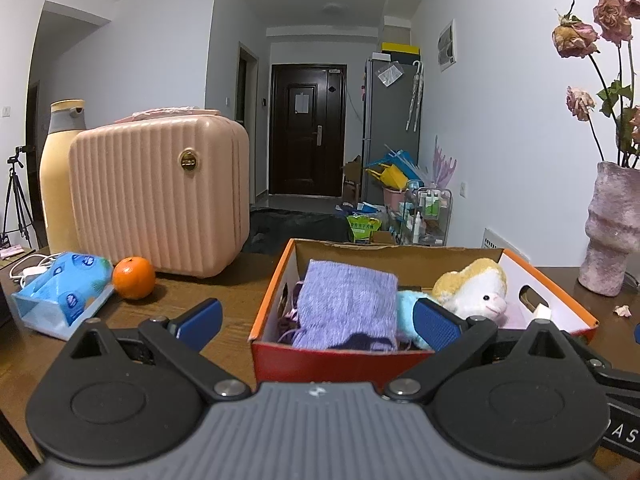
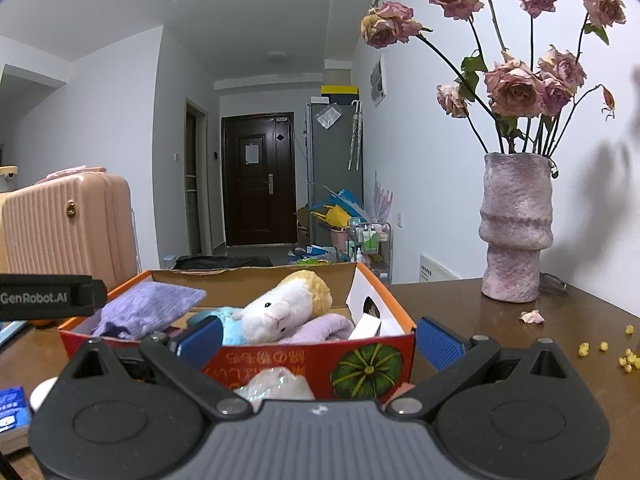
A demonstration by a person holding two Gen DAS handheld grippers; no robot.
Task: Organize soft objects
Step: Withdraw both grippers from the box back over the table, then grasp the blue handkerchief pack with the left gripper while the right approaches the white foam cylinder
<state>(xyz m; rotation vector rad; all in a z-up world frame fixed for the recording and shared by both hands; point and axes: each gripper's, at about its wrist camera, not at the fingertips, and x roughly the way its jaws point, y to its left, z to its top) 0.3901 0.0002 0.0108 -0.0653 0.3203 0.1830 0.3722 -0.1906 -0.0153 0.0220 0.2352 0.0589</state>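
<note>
On the table (image 1: 224, 292), left wrist view: orange box (image 1: 268, 300) holds purple knit cloth (image 1: 344, 304) and plush lamb (image 1: 476, 288). Both look light and limp; pinch a fold or the lamb's body. Left tool (image 1: 318, 320) level, released, nothing held.

Right wrist view: right tool (image 2: 318, 340) low before the box, spread wide, empty. Crinkly pale bundle (image 2: 276, 386) sits outside, beneath it.

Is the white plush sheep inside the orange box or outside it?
Inside. The plush sheep lies within the orange box walls, resting on lilac cloth.
</note>
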